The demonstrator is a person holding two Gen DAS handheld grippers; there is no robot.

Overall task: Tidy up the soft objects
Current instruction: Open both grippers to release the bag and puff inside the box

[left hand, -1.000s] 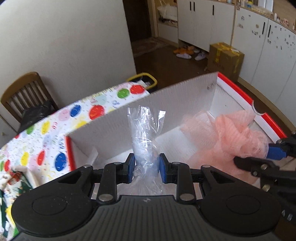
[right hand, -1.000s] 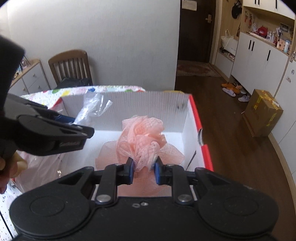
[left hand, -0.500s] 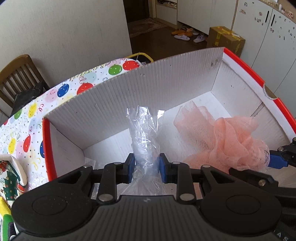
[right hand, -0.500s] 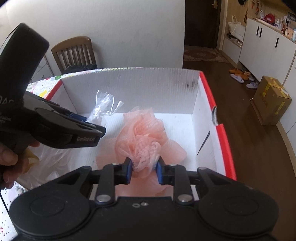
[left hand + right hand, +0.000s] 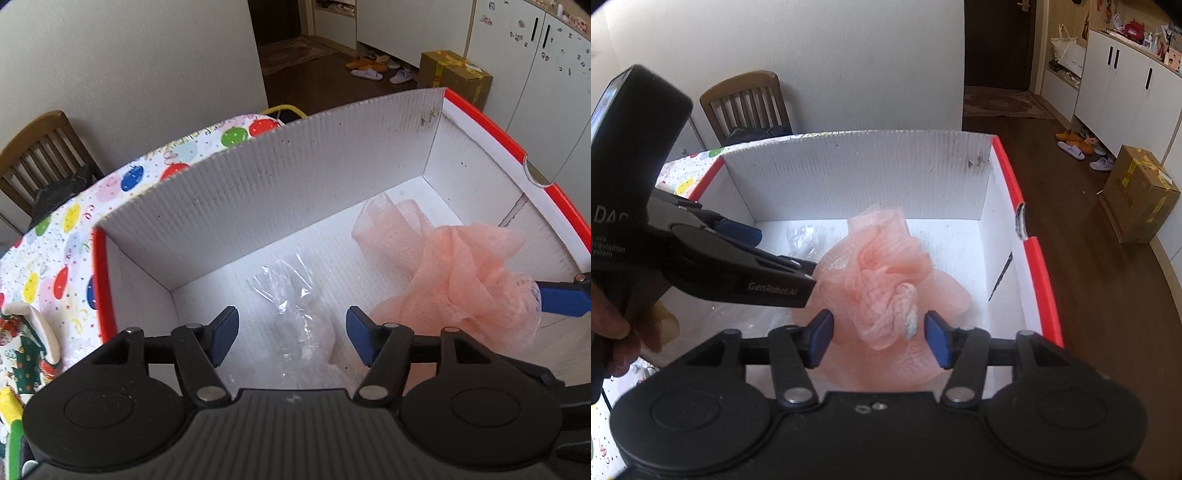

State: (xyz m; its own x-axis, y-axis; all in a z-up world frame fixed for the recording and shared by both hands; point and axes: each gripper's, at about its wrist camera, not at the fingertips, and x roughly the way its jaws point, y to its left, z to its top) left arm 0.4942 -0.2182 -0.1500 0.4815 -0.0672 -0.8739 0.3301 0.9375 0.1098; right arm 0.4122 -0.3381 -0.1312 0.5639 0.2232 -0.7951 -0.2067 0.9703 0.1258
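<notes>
A white corrugated box with red rim stands on the table. A clear plastic bag lies on the box floor, between the open jaws of my left gripper; a bit of it shows in the right wrist view. A peach mesh bath pouf rests on the box floor at the right. My right gripper is open around it, not gripping. The left gripper also shows in the right wrist view, and a blue right fingertip shows in the left wrist view.
A balloon-print tablecloth covers the table left of the box. A wooden chair stands behind. A Christmas-print item lies at the far left. A cardboard box and slippers are on the floor.
Both grippers opened over the box. The plastic bag dropped from the left gripper onto the box floor, and the pouf was let go by the right gripper and settled inside.
</notes>
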